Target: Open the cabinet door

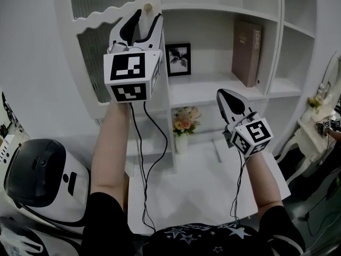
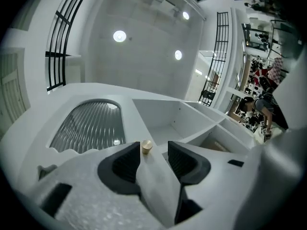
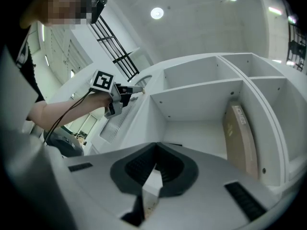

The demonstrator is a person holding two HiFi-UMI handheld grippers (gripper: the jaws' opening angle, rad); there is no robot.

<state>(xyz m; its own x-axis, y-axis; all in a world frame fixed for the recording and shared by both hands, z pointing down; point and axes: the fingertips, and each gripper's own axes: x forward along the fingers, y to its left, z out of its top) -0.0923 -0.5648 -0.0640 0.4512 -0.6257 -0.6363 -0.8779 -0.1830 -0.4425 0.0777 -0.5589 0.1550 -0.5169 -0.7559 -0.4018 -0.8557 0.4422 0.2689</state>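
Observation:
The white cabinet door (image 1: pixel 101 57) has a ribbed glass pane and a small brass knob (image 1: pixel 148 7) near its right edge. My left gripper (image 1: pixel 146 20) is raised to the knob and points up at it. In the left gripper view the knob (image 2: pixel 146 147) sits just past the tips, close to the left pad, and the left gripper (image 2: pixel 153 150) is open with a clear gap and no pad pressing on it. The door (image 2: pixel 91 123) looks closed. My right gripper (image 1: pixel 230 97) hangs lower in front of the open shelves, shut with nothing held; in its own view the right gripper (image 3: pixel 156 146) has its jaws together.
The open shelves to the right hold a brown book (image 1: pixel 246 52), a framed picture (image 1: pixel 178 59) and a vase of flowers (image 1: pixel 183 127). A white and black rounded machine (image 1: pixel 42 180) stands at the lower left. A white side table (image 1: pixel 314 127) is at the far right.

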